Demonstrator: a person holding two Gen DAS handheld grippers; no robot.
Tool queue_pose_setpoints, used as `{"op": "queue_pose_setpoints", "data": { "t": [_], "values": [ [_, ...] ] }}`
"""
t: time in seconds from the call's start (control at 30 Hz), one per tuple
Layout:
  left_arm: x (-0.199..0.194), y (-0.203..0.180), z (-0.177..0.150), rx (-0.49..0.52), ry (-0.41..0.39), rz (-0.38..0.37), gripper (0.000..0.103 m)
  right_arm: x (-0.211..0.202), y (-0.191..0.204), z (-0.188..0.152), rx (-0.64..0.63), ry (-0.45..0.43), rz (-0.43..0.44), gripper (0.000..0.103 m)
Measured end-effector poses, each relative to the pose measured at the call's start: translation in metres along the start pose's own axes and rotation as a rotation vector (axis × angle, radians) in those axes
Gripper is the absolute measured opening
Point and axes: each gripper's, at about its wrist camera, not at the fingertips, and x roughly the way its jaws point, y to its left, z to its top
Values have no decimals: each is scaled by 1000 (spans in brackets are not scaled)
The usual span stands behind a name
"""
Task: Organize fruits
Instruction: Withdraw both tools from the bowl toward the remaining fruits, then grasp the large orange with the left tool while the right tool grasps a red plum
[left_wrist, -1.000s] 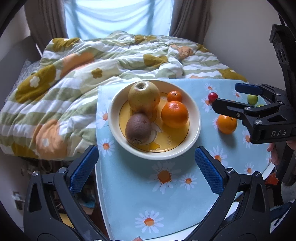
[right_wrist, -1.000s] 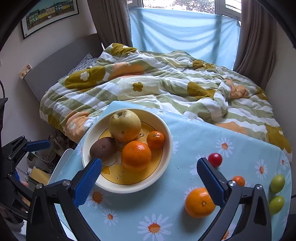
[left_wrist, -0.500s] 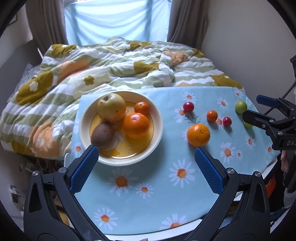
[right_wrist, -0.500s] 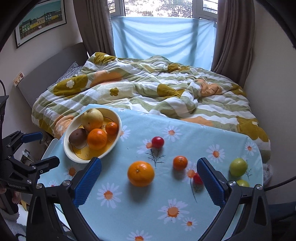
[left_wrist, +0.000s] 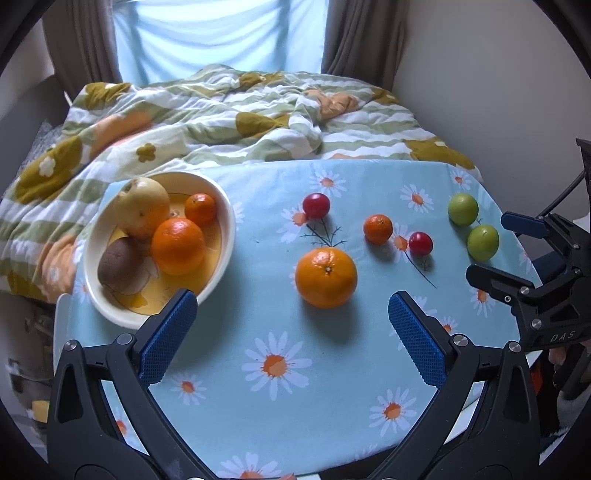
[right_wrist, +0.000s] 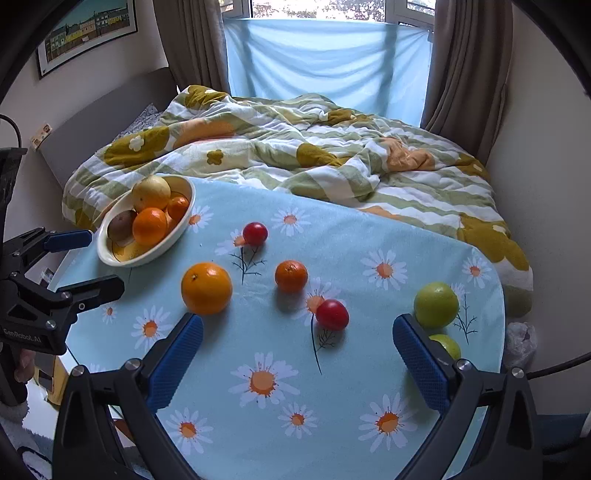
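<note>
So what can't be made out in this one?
- Nearer green fruit: right wrist view, mostly behind a blue pad of the right tongs.
- Bowl near rim: left wrist view, behind a pad of the left tongs.
- Bowl's picture: covered by fruit.
- Person: only fingers at frame edges.

A: Which fruit is partly hidden?
B: The nearer green fruit (right_wrist: 447, 345), behind the right gripper's (right_wrist: 297, 354) finger; the kiwi (right_wrist: 121, 223) sits half behind the bowl's rim (right_wrist: 147, 258).

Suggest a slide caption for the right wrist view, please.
Open right gripper above daisy tablecloth; six loose fruits, filled bowl.
</note>
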Motion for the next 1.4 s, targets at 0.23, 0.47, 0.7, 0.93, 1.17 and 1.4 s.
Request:
{"op": "queue_pose_setpoints", "data": {
  "t": [0.23,0.47,0.7,0.93,1.17,1.4],
  "values": [
    [39,-18,-1,9,14,-11,103,31,-20,-14,-24,23,26,102],
    [75,-28,2,14,28,-14,102,61,-29,-14,-67,42,41,88],
    [100,-28,-4,3,73,-7,89,80,-29,-15,-87,69,45,76],
    [109,-28,-8,-3,91,0,67,89,-28,-16,-96,92,54,65],
    [107,-28,-11,-2,96,2,66,93,-28,-17,-87,98,57,59],
    [100,-23,-21,-16,103,-4,66,101,-27,-14,-93,101,53,50]
  ]
}}
